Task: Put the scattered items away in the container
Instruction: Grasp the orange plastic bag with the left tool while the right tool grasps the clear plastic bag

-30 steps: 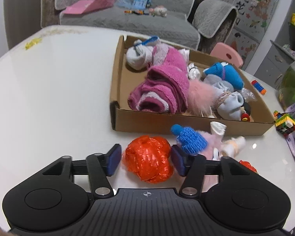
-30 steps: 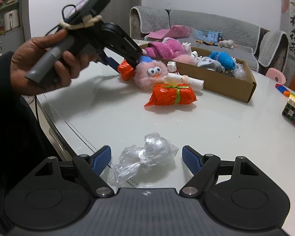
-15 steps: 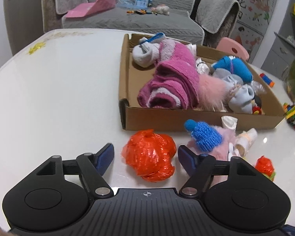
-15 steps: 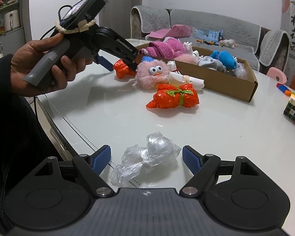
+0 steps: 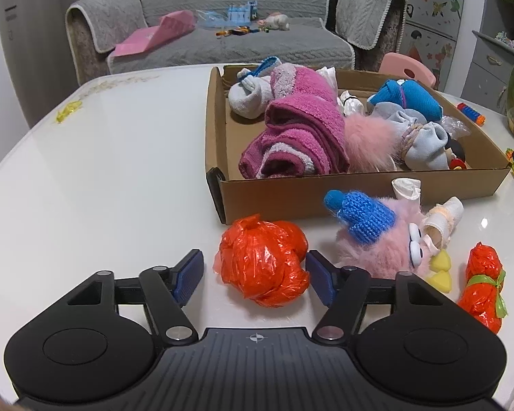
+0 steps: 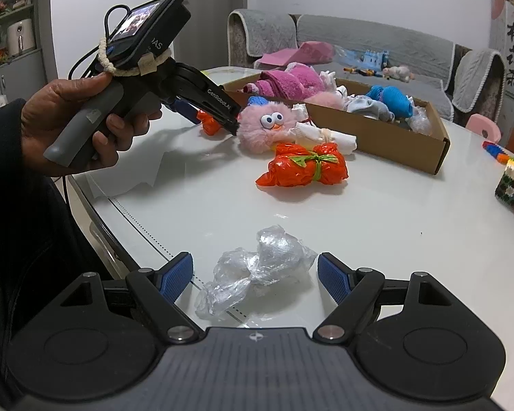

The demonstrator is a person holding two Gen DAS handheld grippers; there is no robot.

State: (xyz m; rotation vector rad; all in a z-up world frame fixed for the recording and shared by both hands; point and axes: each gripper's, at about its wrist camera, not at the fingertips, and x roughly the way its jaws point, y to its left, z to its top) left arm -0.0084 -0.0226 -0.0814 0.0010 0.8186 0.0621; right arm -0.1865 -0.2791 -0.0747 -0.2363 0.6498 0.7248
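Orange bag point(image 5: 264, 260) sits between the closing left claw point(image 5: 255, 275), pads not yet pressing; right claw point(image 6: 255, 274) stands apart around clear plastic point(image 6: 257, 267) on the bench point(image 6: 394, 222).

Left gripper point(image 5: 255, 274): black body, ribbed deck, blue ridged pads, silver pivot screws. Right gripper point(image 6: 255, 275): same build. Left hand point(image 6: 82, 116), dark sleeve at 8 o'clock; grey handle, black cable, white cord binding.

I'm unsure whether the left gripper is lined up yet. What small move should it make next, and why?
Probably finish closing: the left gripper already straddles the orange plastic bundle, its jaws closing, one pad near the bundle's side, the other not yet touching.
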